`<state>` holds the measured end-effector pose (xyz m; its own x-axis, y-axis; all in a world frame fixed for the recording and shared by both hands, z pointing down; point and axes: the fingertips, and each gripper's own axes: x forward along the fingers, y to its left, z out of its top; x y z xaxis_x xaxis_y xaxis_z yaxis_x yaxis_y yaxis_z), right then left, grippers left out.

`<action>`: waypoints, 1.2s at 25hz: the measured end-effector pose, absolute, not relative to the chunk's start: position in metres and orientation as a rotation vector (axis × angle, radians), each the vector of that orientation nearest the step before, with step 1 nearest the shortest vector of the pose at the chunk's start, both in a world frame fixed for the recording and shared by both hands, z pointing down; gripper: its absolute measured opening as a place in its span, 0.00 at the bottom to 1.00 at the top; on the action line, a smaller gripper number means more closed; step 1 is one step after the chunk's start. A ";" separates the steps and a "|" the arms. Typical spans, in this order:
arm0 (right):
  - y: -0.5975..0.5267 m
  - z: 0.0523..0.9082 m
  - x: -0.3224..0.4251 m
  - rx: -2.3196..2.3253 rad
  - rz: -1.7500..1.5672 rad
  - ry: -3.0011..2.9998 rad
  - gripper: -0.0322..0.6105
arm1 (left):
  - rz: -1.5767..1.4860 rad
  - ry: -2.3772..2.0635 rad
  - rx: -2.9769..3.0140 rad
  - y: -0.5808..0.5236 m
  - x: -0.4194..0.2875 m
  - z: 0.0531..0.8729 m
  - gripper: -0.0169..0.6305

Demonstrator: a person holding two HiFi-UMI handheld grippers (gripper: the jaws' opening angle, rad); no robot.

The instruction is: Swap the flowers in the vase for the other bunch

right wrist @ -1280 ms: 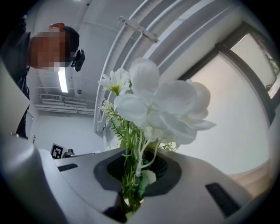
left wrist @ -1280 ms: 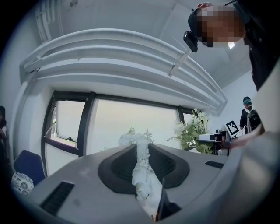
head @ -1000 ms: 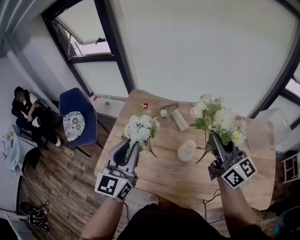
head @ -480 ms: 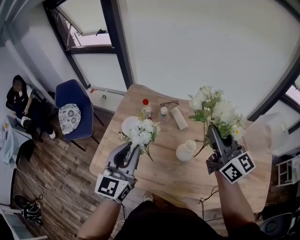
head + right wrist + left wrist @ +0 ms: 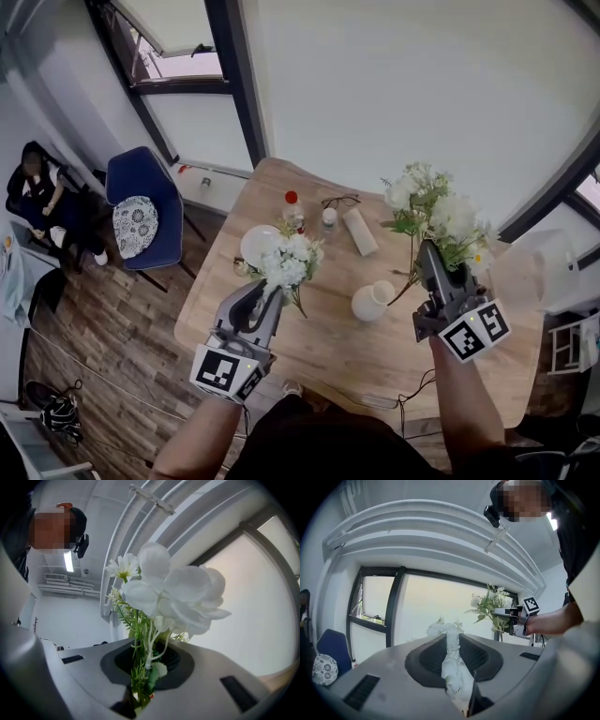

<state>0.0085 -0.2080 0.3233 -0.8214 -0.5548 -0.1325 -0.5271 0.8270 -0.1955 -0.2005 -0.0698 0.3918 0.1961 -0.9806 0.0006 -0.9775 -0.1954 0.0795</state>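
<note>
Bright window daylight, fisheye-warped edges.

The vase [image 5: 372, 302] looks like smooth, matt white ceramic. The table [image 5: 319, 352] under it is pale wood with a visible grain, satin rather than glossy. Left of the vase, the left gripper [image 5: 269, 292] is matt grey plastic with dark ribbed pads [image 5: 480, 656] — so is the right gripper [image 5: 428, 255], right of the vase. Petals of the white bunch [image 5: 286, 265] and the leafy bunch [image 5: 436, 220] look like soft cloth — their stems like plastic.
</note>
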 end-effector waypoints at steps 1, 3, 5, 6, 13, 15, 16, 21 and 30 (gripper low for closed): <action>-0.209 0.325 0.009 -0.846 -0.225 2.823 0.16 | -0.076 -1.951 2.375 -0.070 -0.200 0.393 0.15; -0.211 0.327 0.009 -0.847 -0.222 2.817 0.16 | -0.089 -1.950 2.369 -0.071 -0.200 0.392 0.15; -0.212 0.328 0.009 -0.849 -0.208 2.807 0.16 | -0.096 -1.955 2.373 -0.070 -0.199 0.390 0.15; -0.213 0.329 0.009 -0.850 -0.202 2.804 0.16 | -0.094 -1.955 2.373 -0.070 -0.198 0.390 0.15; -0.218 0.337 0.009 -0.851 -0.195 2.804 0.16 | -0.052 -1.956 2.353 -0.067 -0.197 0.397 0.15; -0.219 0.339 0.010 -0.852 -0.197 2.799 0.16 | -0.045 -1.954 2.343 -0.066 -0.196 0.398 0.15; -0.220 0.339 0.011 -0.851 -0.200 2.798 0.16 | -0.045 -1.953 2.338 -0.065 -0.196 0.398 0.15; -0.221 0.345 0.010 -0.835 -0.220 2.804 0.16 | -0.033 -1.954 2.327 -0.060 -0.193 0.396 0.15; -0.220 0.366 0.007 -0.819 -0.214 2.821 0.16 | -0.013 -1.961 2.266 -0.045 -0.197 0.407 0.15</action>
<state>0.0067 -0.2203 0.3659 -0.8277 -0.5416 -0.1465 -0.5133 0.8364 -0.1923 -0.1968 -0.0446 0.4072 0.1481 -0.9851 0.0879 -0.9838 -0.1377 0.1146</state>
